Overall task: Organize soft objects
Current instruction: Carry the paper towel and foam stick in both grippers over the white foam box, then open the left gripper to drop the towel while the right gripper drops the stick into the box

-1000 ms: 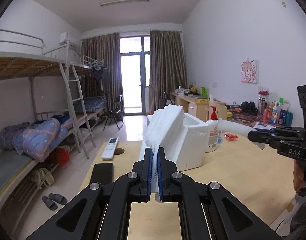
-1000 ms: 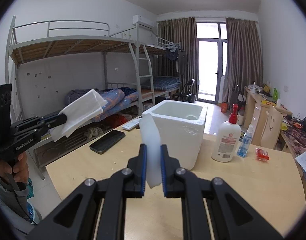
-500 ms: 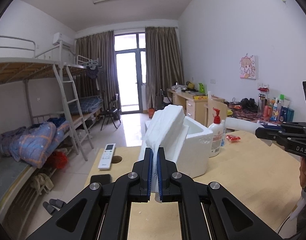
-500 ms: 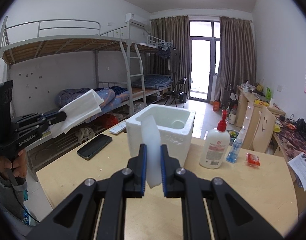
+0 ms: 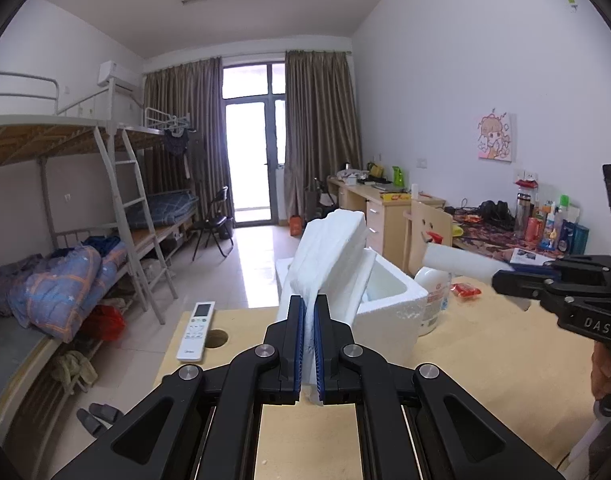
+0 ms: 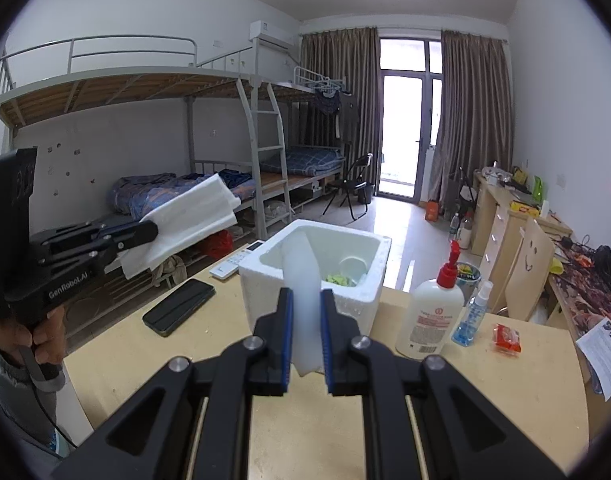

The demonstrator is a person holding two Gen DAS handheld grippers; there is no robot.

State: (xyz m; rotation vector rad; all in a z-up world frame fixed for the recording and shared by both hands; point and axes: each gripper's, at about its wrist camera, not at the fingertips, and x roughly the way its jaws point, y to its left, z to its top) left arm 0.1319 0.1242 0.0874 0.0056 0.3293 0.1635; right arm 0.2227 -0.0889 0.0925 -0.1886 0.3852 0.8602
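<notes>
Ref. landmark: white foam box point(image 6: 315, 276), open top, standing on a light wood table point(image 6: 485, 384).

Left gripper point(image 5: 309, 344): clenched on a folded white foam sheet point(image 5: 329, 256). Sheet stands up from the pads, held in the air on the near-left side of the box; in the right wrist view it is above the table's left edge, well apart from the box.

Right gripper point(image 6: 306, 336): clenched on a narrow white foam strip point(image 6: 301, 280). Strip points up, in front of the box's near wall; whether it touches the box cannot be told.

Box contents, right wrist view: a green item and a white round item at the bottom; detail too small to tell.

Table surface, rel. to box:
- Left, near: black phone point(image 6: 179, 307), lying flat.
- Left, far side: white remote point(image 5: 196, 331), beside a round cable hole in the tabletop.
- Right, just beside: white pump bottle w/ red nozzle point(image 6: 431, 316).
- Right of that: small blue spray bottle point(image 6: 471, 316), then a red packet point(image 6: 506, 337).
- Far right edge: printed paper sheet.

Room, rel. to box:
- Left: metal bunk beds point(image 6: 145, 128) w/ ladder, blue bedding on the lower bunks.
- Behind: glass balcony door point(image 6: 403, 128), brown curtains each side, black folding chair near it.
- Right: row of wood desks along a white wall, cluttered tops.
- Floor: pale glossy tile.
</notes>
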